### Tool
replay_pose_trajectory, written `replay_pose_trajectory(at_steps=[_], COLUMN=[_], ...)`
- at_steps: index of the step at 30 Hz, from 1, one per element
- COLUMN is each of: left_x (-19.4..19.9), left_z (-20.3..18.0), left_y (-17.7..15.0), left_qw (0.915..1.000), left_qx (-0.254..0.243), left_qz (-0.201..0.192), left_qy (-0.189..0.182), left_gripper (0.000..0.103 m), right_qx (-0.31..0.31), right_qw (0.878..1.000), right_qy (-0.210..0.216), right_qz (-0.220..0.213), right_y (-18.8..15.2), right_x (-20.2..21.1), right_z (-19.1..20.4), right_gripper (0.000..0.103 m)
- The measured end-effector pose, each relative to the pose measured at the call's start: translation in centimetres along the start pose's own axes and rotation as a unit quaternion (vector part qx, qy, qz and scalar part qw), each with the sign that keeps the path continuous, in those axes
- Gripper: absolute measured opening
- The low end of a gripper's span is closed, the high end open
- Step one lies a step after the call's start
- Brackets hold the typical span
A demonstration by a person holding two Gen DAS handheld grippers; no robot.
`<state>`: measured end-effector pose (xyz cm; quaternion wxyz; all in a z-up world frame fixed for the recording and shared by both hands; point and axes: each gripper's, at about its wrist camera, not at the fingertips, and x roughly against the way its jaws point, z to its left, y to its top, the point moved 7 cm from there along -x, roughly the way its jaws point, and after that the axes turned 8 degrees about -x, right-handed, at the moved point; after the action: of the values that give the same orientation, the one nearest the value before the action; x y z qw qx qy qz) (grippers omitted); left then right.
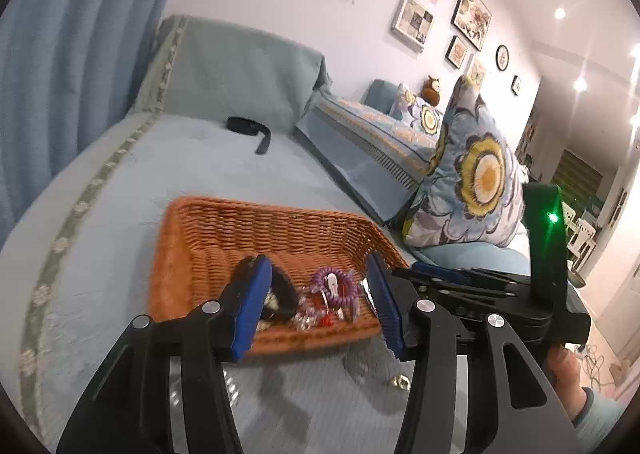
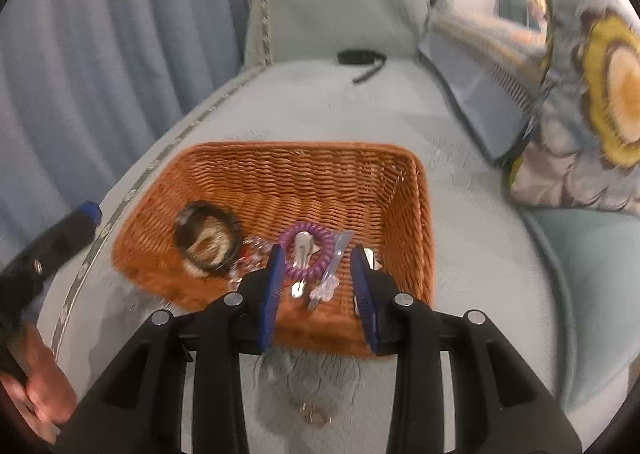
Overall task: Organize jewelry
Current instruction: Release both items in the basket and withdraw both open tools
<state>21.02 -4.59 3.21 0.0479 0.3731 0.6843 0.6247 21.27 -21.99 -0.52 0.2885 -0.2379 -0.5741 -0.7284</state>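
An orange wicker basket [image 1: 260,226] [image 2: 304,178] sits on the light blue bedspread. It holds a black bracelet [image 1: 286,294] [image 2: 208,240], a purple coil band [image 1: 336,286] [image 2: 308,254], a clear hair clip [image 2: 332,274] and small beads. My left gripper [image 1: 320,298] is open and empty over the basket's near edge. My right gripper [image 2: 318,282] is open and empty above the purple band. A small gold piece [image 1: 400,382] [image 2: 314,416] lies on the bedspread in front of the basket. The right gripper's body [image 1: 500,294] shows at the right of the left wrist view.
A black strap [image 1: 250,130] [image 2: 362,60] lies far back on the bed near the teal headboard cushion [image 1: 240,70]. A floral pillow [image 1: 472,174] [image 2: 592,114] stands to the right. Blue curtains [image 1: 80,34] hang on the left.
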Motion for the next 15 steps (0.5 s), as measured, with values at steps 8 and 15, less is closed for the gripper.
replay_pose_trajectory(at_steps=[8, 15], left_x=[7.1, 8.1], left_z=[0.5, 2.7], left_y=[-2.1, -6.9], left_qw=[0.9990, 0.9970], left_qx=[-0.001, 0.034], left_qz=[-0.020, 0.009], left_qy=[0.041, 0.069], left_gripper=[0.053, 0.053], right_qx=[-0.009, -0.052], right_qw=[0.999, 0.998], right_qy=[0.017, 0.033], right_qz=[-0.027, -0.017], right_y=[-4.0, -8.1], right_x=[5.0, 4.2], right_z=[0.1, -2.1], right_gripper=[0.031, 0.031])
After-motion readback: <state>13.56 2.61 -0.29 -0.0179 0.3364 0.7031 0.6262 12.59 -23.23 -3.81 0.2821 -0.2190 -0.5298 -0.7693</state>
